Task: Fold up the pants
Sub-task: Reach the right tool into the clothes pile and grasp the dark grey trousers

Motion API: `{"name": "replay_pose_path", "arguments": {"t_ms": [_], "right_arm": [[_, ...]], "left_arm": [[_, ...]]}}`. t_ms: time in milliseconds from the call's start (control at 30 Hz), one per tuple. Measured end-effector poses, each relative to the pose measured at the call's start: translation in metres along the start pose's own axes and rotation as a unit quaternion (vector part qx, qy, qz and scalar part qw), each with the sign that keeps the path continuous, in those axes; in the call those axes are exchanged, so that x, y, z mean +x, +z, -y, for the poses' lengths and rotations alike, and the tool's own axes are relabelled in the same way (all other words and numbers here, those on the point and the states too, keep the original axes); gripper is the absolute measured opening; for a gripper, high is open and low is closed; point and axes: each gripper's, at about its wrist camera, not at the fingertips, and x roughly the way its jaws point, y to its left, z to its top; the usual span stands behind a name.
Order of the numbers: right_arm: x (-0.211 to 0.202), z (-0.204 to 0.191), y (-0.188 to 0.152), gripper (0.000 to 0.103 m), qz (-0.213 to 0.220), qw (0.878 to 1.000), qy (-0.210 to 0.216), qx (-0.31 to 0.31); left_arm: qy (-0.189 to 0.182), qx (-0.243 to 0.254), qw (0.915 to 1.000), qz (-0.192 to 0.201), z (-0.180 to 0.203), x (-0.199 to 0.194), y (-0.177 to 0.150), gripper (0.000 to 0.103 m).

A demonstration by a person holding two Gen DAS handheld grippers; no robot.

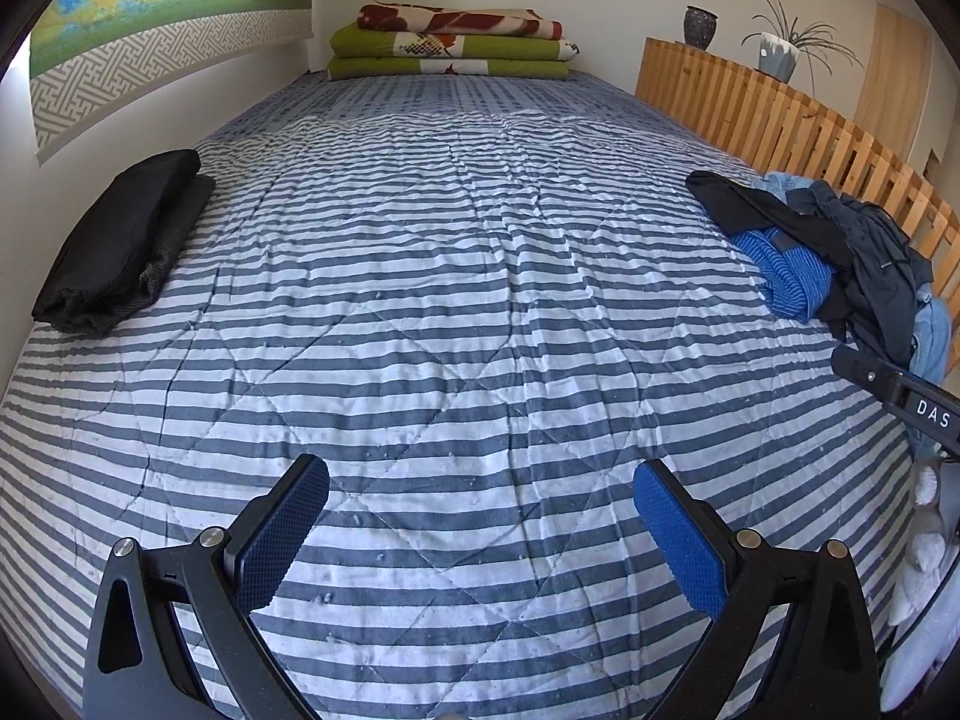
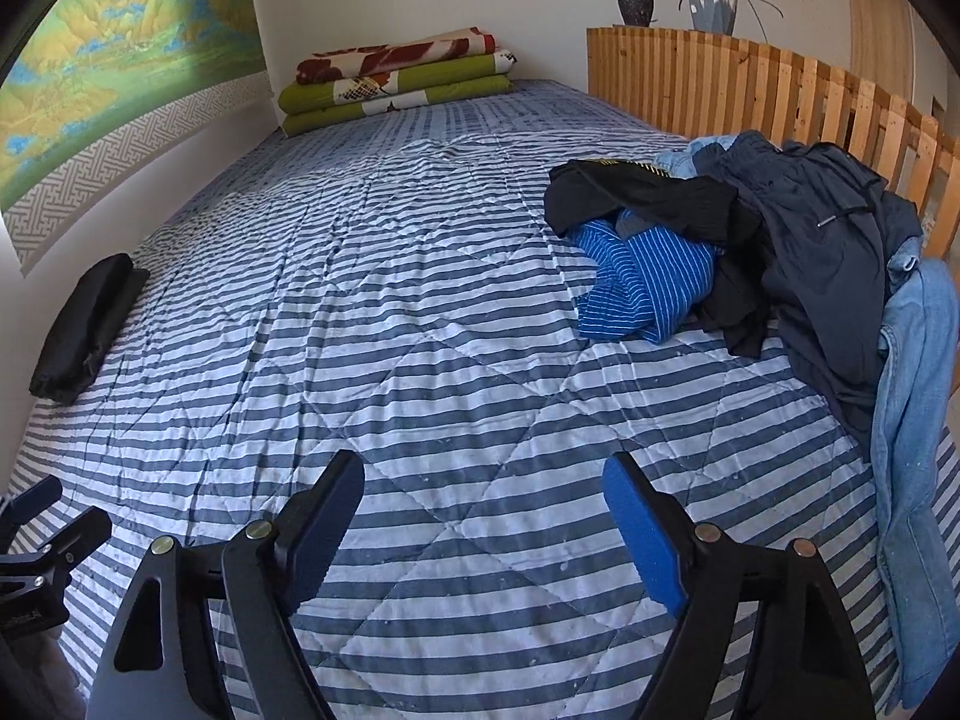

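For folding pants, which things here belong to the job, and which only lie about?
For the job:
- pile of unfolded clothes
- folded black pants
- left tool, open
- right tool, open
- striped quilt

Lying about:
- folded blankets
- dark vase
- potted plant

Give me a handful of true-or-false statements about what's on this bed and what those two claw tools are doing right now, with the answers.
1. Both claws are holding clothes. False: the left gripper and right gripper are open and hold nothing.
2. A heap of unfolded clothes lies on the bed's right side by the wooden slatted rail. True.
3. The folded black garments lie on top of that heap. False: they lie apart, at the left edge by the wall.
4. Folded blankets are stacked at the far end of the striped quilt. True.
5. The blue striped garment is spread flat in the middle of the bed. False: it is crumpled in the heap.
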Motion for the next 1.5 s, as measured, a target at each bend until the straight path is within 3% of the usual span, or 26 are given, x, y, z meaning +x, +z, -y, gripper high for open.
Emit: {"name": "replay_pose_path", "arguments": {"t_ms": [133, 533, 633, 733, 967, 1067, 1133, 1200, 1267, 1300, 1333, 1500], "right_arm": [[0.005, 0.021, 0.011, 0.062, 0.002, 1.0, -0.017, 0.012], [0.0, 0.125, 0.074, 0.056, 0.038, 0.99, -0.104, 0.084], [0.01, 0.154, 0.1, 0.056, 0.025, 0.986, -0.153, 0.059], [0.017, 0.177, 0.121, 0.056, 0.022, 0.973, -0.227, 0.028], [0.055, 0.224, 0.158, 0.058, -0.05, 0.967, -0.247, 0.042], [0.084, 0.236, 0.163, 0.076, -0.103, 0.963, -0.249, 0.034], [0.1, 0.237, 0.162, 0.077, -0.127, 0.955, -0.268, 0.01], [0.105, 0.238, 0.159, 0.076, -0.131, 0.955, -0.267, 0.003], [0.102, 0.239, 0.156, 0.05, -0.128, 0.96, -0.248, 0.011], [0.1, 0.24, 0.155, 0.021, -0.133, 0.963, -0.235, 0.017], [0.096, 0.241, 0.155, 0.009, -0.137, 0.964, -0.225, 0.024], [0.047, 0.221, 0.167, 0.005, -0.077, 0.974, -0.213, 0.003]], "left_arm": [[0.003, 0.003, 1.0, -0.003, 0.002, 0.01, 0.002, 0.102], [-0.002, 0.003, 1.0, -0.001, 0.009, 0.018, 0.01, 0.1], [-0.005, 0.005, 1.0, 0.0, 0.012, 0.019, 0.011, 0.1], [-0.005, 0.006, 1.0, -0.001, 0.012, 0.02, 0.012, 0.1], [-0.001, 0.001, 1.0, -0.005, 0.008, 0.025, 0.012, 0.1], [0.002, 0.002, 1.0, -0.008, 0.005, 0.028, 0.012, 0.1], [0.004, 0.0, 0.9999, -0.012, 0.003, 0.03, 0.012, 0.1], [0.004, -0.003, 0.9999, -0.012, 0.0, 0.031, 0.012, 0.1], [0.002, -0.006, 0.9999, -0.011, -0.002, 0.03, 0.013, 0.1], [0.001, -0.007, 0.9999, -0.01, -0.003, 0.028, 0.013, 0.1], [0.0, -0.007, 0.9999, -0.008, -0.003, 0.027, 0.014, 0.1], [-0.007, -0.01, 0.9999, 0.005, -0.003, 0.013, 0.018, 0.1]]}}
